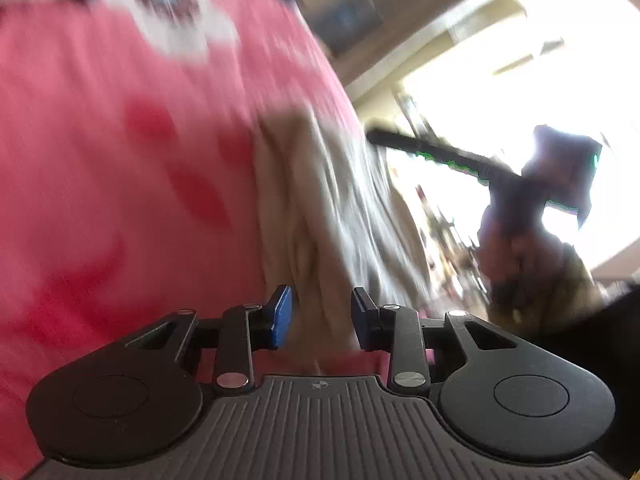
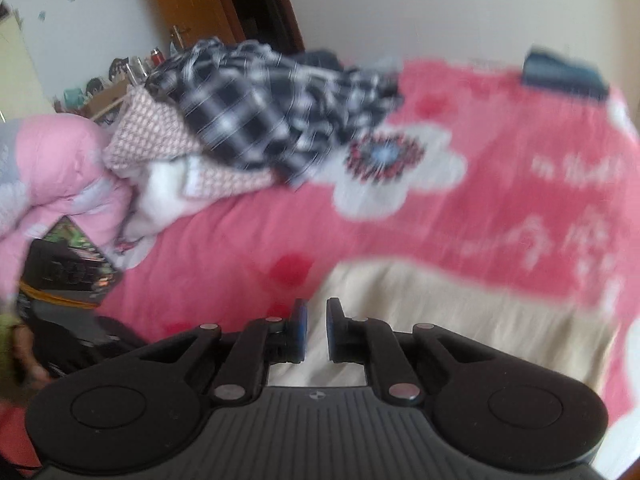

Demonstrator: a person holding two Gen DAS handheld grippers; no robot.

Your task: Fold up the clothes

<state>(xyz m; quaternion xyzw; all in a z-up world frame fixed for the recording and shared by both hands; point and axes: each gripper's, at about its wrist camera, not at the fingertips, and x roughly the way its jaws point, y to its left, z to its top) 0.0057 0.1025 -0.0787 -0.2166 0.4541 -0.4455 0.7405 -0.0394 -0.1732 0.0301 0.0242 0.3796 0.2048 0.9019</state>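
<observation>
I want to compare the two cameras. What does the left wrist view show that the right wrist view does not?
Only the left wrist view: a bright window, the other gripper's dark body against it, and the left gripper, jaws apart over the cloth.

Only the right wrist view: a checked shirt, a pink quilt, a wooden door, and the right gripper.

Both: the pink bedsheet with its white flower, and a beige garment on it.

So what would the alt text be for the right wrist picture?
A black gripper, its blue-padded jaws a narrow gap apart, points at a beige garment on a pink bedspread. A black-and-white plaid garment is heaped farther back, beside pink bedding. The image is blurred.
</observation>
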